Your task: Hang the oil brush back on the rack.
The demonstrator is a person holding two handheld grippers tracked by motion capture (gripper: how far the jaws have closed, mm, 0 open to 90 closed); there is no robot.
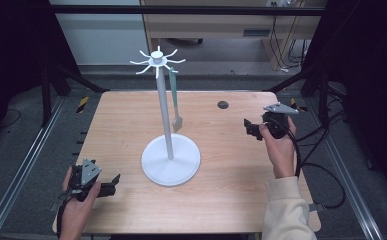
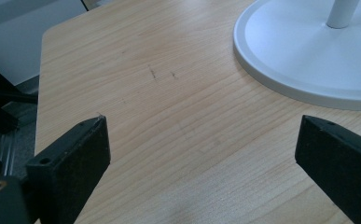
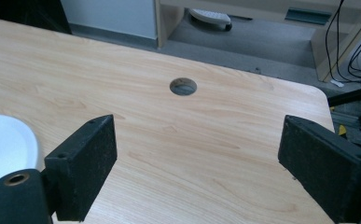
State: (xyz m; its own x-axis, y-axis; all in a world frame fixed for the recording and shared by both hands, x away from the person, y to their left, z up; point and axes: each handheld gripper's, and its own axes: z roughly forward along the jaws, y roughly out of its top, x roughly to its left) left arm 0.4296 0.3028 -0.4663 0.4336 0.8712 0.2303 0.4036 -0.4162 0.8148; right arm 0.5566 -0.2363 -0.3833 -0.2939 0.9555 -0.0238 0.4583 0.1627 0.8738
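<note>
Desk (image 1: 221, 200) carries a white hook stand (image 1: 170, 159) at its middle, with one grey spatula (image 1: 175, 102) hanging from a top prong, so hanging looks done as far as I can judge. Left gripper (image 1: 112, 181) and right gripper (image 1: 249, 128) sit well apart from it, jaws spread and empty. Which prong holds the spatula is too small to tell

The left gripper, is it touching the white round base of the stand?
Apart. In the left gripper view, bare wood of the table lies between the open left gripper and the base; the high view shows the same gap.
</note>
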